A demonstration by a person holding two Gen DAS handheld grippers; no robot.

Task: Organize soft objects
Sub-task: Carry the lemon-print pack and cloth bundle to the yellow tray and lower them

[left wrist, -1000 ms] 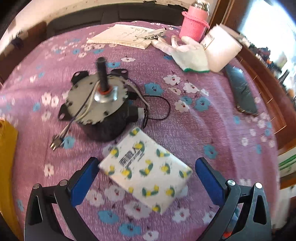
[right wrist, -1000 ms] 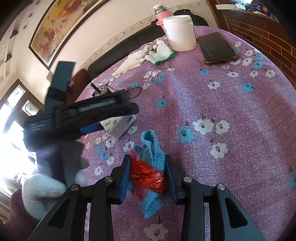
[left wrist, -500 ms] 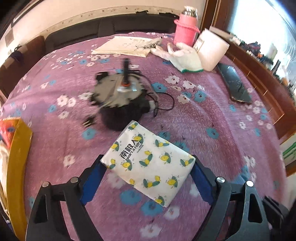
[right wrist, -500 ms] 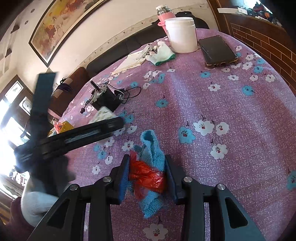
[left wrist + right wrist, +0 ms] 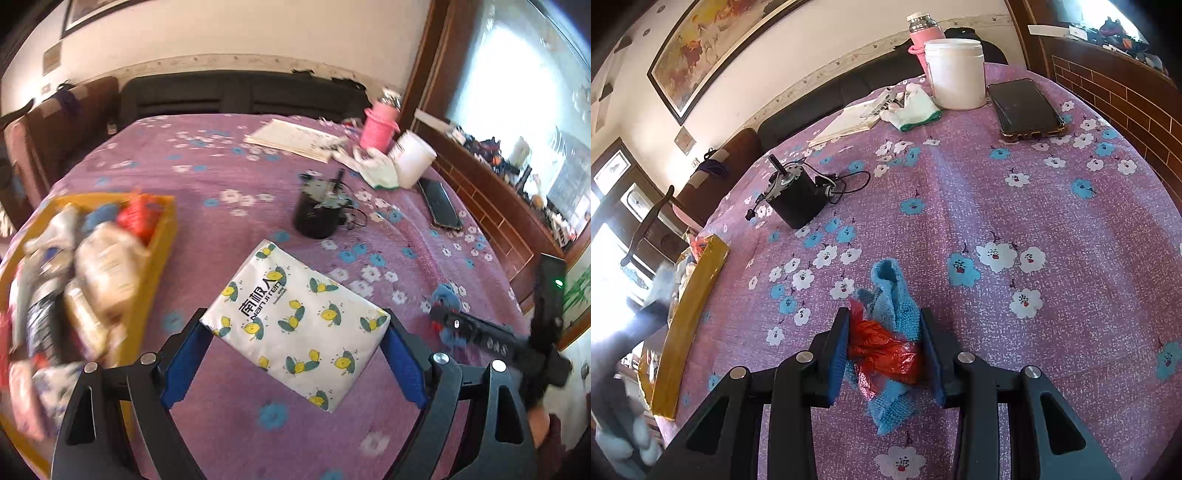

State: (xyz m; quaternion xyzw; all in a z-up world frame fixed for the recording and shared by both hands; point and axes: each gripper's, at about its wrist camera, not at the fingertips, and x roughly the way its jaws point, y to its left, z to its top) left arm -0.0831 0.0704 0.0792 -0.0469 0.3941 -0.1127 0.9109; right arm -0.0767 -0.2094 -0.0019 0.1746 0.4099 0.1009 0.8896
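The left tongs (image 5: 295, 345) clamp a lemon-print white tissue pack (image 5: 295, 317) beside the yellow box (image 5: 155, 266); the right tongs (image 5: 884, 354) pinch a blue cloth with red plastic (image 5: 890, 347).

White lemon-print tissue pack (image 5: 295, 325) held tilted above purple cloth, blue towel (image 5: 895, 306) bundled with red bag (image 5: 886, 350), yellow box (image 5: 151, 266) of soft items

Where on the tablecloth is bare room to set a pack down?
Bare cloth lies between the yellow box and the black motor, and between the motor and the phone. The far corner around the white jar is crowded, and the box is heaped full.
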